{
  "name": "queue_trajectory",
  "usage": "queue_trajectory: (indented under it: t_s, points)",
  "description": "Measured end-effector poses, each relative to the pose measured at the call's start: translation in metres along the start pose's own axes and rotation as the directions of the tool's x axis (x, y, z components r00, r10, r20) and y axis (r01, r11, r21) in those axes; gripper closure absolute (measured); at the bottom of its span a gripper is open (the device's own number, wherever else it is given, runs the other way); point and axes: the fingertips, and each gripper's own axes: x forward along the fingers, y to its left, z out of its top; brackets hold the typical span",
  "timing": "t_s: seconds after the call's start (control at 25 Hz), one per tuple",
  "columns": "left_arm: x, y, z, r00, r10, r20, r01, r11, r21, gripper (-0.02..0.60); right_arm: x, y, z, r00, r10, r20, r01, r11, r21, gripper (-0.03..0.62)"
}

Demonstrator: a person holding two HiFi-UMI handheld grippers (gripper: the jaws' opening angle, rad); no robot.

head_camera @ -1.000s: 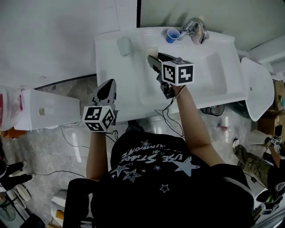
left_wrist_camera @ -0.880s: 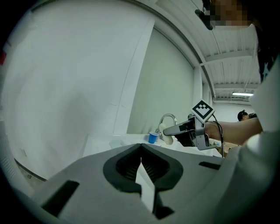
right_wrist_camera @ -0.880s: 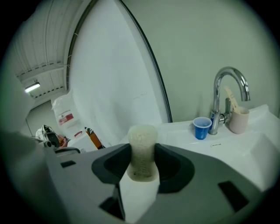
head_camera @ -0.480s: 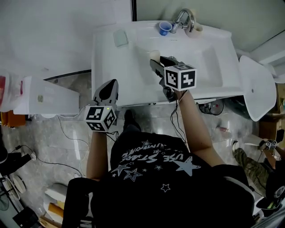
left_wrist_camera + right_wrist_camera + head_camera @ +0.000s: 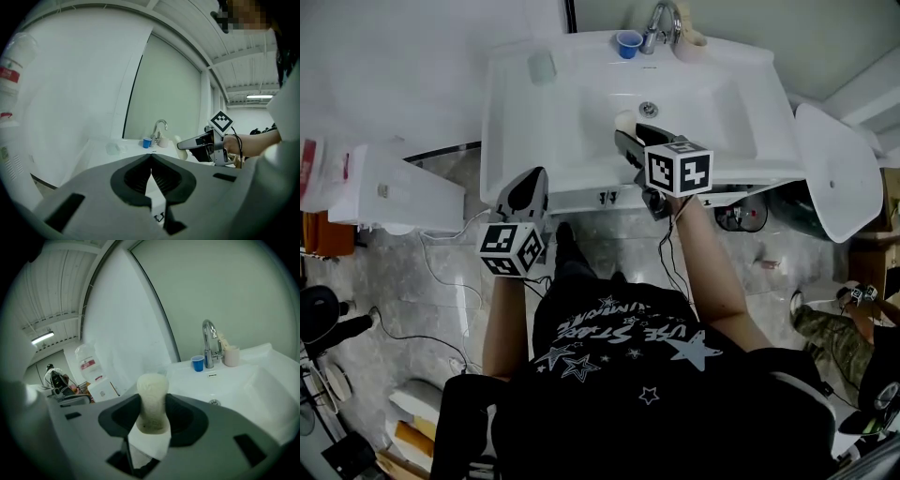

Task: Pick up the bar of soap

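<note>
The bar of soap (image 5: 152,399) is cream and rounded. It stands upright between the jaws of my right gripper (image 5: 152,417), which is shut on it. In the head view the soap (image 5: 625,122) and the right gripper (image 5: 630,137) hang over the front part of the white sink (image 5: 516,141). My left gripper (image 5: 529,180) is at the sink's front left edge. Its jaws meet with nothing between them (image 5: 151,158). From the left gripper view the right gripper (image 5: 190,143) and the soap (image 5: 181,150) show to the right.
A faucet (image 5: 659,21), a blue cup (image 5: 628,43), a beige cup (image 5: 689,39) and a pale soap dish (image 5: 542,67) stand along the sink's back. A white box (image 5: 394,192) is at the left, a white oval lid (image 5: 839,169) at the right. Cables lie on the marble floor.
Both grippers have drawn back from the sink's rear toward its front edge, and the sink has slid up in the head view. The soap stays in the right gripper.
</note>
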Motion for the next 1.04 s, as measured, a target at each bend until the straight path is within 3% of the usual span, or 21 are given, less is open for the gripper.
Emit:
queue_trajectory:
  t_s: [0.48,1.04]
  points:
    - [-0.045,-0.054,-0.025,1.0,0.017,0.0,-0.017,1.0,-0.001,0.572,-0.061,0.007,-0.042,1.0,0.022,0.01,-0.022,1.0,0.005,0.414]
    - [-0.078,-0.083,-0.046,0.999,0.037,-0.004,-0.037,0.999,-0.009,0.572,-0.093,0.016,-0.074,0.999,0.039,0.004,-0.039,0.999,0.013,0.414]
